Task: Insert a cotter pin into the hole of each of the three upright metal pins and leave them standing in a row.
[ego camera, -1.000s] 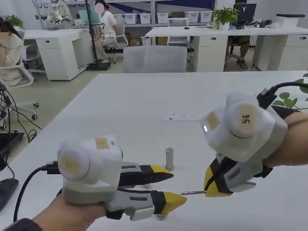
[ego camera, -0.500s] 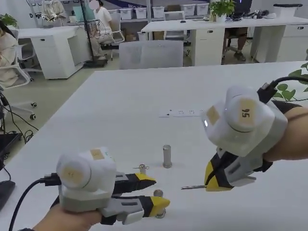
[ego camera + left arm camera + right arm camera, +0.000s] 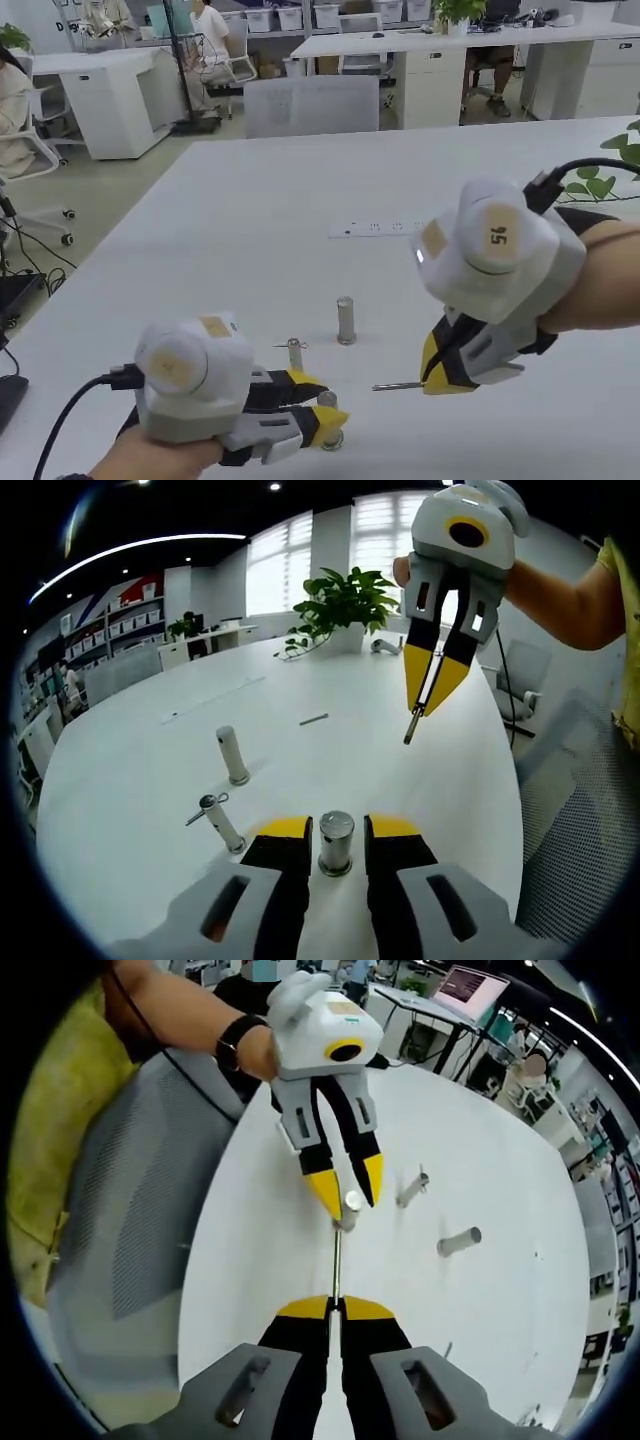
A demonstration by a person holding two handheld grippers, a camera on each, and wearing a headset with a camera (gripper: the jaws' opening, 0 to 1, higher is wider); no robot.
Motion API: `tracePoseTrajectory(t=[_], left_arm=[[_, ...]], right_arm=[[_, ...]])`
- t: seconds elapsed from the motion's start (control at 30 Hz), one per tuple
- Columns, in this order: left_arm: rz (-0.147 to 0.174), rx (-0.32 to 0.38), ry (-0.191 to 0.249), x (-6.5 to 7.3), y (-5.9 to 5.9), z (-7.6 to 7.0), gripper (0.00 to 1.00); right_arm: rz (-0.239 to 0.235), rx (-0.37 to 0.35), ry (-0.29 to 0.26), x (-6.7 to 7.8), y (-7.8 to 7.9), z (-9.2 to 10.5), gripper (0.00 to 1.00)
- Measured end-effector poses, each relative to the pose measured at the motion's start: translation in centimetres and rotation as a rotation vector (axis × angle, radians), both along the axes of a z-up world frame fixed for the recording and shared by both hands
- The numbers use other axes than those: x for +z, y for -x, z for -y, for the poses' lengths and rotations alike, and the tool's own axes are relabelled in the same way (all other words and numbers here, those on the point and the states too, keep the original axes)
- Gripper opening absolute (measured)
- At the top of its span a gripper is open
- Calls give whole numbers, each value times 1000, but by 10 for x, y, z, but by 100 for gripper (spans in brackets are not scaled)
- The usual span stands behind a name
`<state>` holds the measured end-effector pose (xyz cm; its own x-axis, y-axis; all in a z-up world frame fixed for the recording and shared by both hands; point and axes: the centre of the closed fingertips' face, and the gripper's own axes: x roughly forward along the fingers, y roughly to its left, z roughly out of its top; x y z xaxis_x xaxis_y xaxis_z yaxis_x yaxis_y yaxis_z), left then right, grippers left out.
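Note:
Three upright metal pins stand on the white table (image 3: pixel 250 220). The far pin (image 3: pixel 346 320) (image 3: pixel 232 755) is bare. The middle pin (image 3: pixel 295 352) (image 3: pixel 220 820) has a cotter pin through its top. The nearest pin (image 3: pixel 328 402) (image 3: pixel 336 842) (image 3: pixel 349 1205) stands between the jaws of my left gripper (image 3: pixel 320 398) (image 3: pixel 337 830), with a small gap on each side. My right gripper (image 3: pixel 435 375) (image 3: pixel 335 1308) (image 3: pixel 432 685) is shut on a cotter pin (image 3: pixel 395 385) (image 3: pixel 336 1260), which points at the nearest pin from a short way off.
A power strip (image 3: pixel 378 228) is set into the table beyond the pins. A small grey rod (image 3: pixel 313 719) lies loose past them. A potted plant (image 3: pixel 610 160) stands at the table's right edge and a grey chair (image 3: pixel 310 105) at its far edge.
My left gripper's jaws have narrowed from wide apart to close around the nearest pin. The right gripper with its cotter pin has hardly moved.

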<state>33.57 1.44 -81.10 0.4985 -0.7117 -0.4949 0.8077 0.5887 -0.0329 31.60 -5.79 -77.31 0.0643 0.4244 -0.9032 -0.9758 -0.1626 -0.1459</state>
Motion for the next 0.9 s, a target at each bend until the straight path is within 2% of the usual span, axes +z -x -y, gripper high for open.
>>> tracePoseTrajectory(t=[0.23,0.4,0.73,0.9], left_arm=[[2,-16,-17,-4,1,-1,12],[5,-31,-17,-4,0,-2,12],[29,-153,-5,-3,3,0,11],[29,-188,-1,-3,3,1,11]], right_arm=[[-1,-1,8,-3,-1,-3,3],[2,-8,24,-9,-4,-4,3],[-24,-44,31,-18,-7,-14,3],[-28,-65,38,-25,-9,-19,3]])
